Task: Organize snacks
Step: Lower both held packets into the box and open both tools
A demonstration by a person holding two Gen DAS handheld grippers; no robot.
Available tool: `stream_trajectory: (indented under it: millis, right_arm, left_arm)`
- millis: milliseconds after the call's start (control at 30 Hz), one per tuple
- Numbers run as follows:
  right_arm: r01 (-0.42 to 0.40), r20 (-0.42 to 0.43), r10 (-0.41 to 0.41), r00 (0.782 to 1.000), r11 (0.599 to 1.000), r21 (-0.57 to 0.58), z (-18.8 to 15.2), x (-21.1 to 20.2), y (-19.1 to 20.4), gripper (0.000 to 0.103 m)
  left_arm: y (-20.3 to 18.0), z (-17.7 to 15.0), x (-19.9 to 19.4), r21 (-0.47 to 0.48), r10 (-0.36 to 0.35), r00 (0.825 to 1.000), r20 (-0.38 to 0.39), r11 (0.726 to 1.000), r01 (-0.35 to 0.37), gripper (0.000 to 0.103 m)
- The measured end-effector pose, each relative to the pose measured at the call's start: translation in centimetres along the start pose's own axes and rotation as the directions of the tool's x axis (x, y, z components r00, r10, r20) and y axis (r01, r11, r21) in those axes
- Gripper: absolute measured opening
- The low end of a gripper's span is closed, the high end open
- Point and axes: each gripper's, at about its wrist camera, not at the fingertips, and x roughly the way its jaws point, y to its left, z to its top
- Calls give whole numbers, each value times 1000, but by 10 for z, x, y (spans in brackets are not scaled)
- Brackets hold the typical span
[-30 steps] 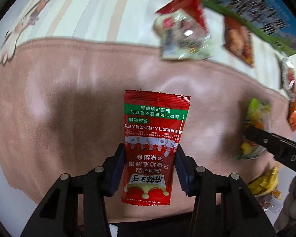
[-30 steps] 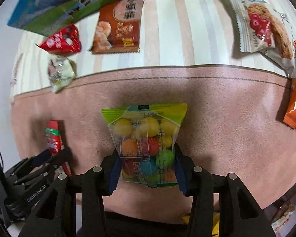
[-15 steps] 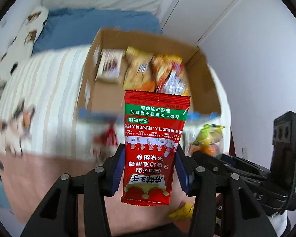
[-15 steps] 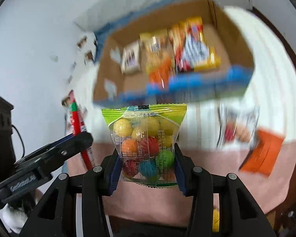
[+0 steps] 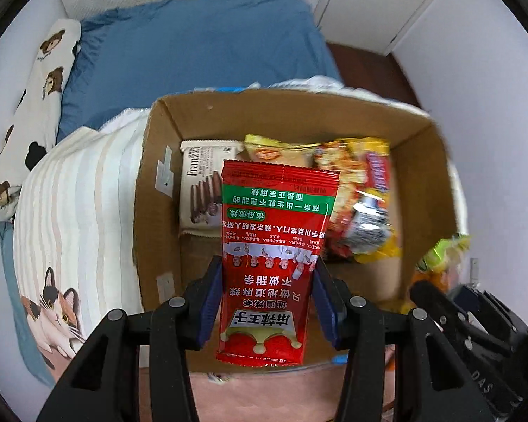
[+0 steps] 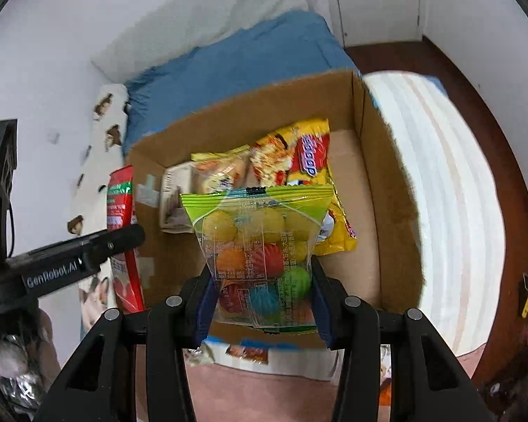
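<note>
My left gripper (image 5: 267,299) is shut on a red snack packet (image 5: 274,246) with green band and holds it upright above the near edge of an open cardboard box (image 5: 158,161). My right gripper (image 6: 260,299) is shut on a clear bag of coloured candy balls (image 6: 257,246) with a green top, also over the box (image 6: 387,183). Inside the box lie a white Franzzi biscuit pack (image 5: 200,183) and yellow and red snack bags (image 5: 362,190). The left gripper and its red packet (image 6: 123,228) show at the left of the right wrist view.
The box stands on a striped bedspread (image 5: 70,193) with a cat print. A blue pillow (image 5: 193,49) and a bear-print pillow (image 5: 35,98) lie behind it. Pink blanket (image 6: 264,394) is below the grippers. A few loose packets (image 6: 246,351) lie in front of the box.
Both grippers have lifted their packets from over the pink blanket and swung up to the cardboard box, which now fills both views and is closer than half a second ago.
</note>
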Motion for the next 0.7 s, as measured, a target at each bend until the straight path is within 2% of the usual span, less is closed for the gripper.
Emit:
stream_trajectory:
  millis: [267, 400, 467, 500, 533, 567, 600, 633, 700]
  right_arm:
    - [26, -85, -21, 996, 998, 53, 4, 64, -17, 50]
    - [32, -107, -28, 994, 999, 38, 3, 75, -17, 50]
    - [21, -151, -15, 988, 999, 37, 0, 88, -18, 51]
    - [32, -185, -25, 982, 999, 39, -1, 95, -20, 56]
    - [48, -197, -42, 980, 998, 29, -1, 98, -19, 72]
    - [66, -200, -61, 978, 998, 15, 0, 101, -19, 81]
    - [85, -196, -83, 977, 996, 1, 0, 102, -19, 90]
    - [89, -194, -88, 977, 996, -3, 1, 102, -19, 91]
    - [81, -191, -79, 978, 997, 3, 1, 101, -20, 92]
  left_arm:
    - [13, 11, 63, -11, 40, 989, -140, 999, -42, 45]
    - [17, 6, 81, -22, 18, 983, -183, 1000, -22, 47]
    - [19, 1, 88, -35, -7, 980, -201, 999, 0, 47]
    - [21, -2, 91, -40, -17, 978, -207, 999, 9, 50]
    - [21, -3, 92, -38, -18, 978, -206, 999, 10, 53]
    - [22, -4, 93, -35, -13, 979, -201, 999, 7, 55]
    - [23, -4, 93, -33, -7, 981, -194, 999, 1, 63]
    - [23, -5, 92, -33, -8, 983, -186, 999, 2, 81]
    - [24, -5, 88, -36, -16, 986, -168, 999, 10, 95]
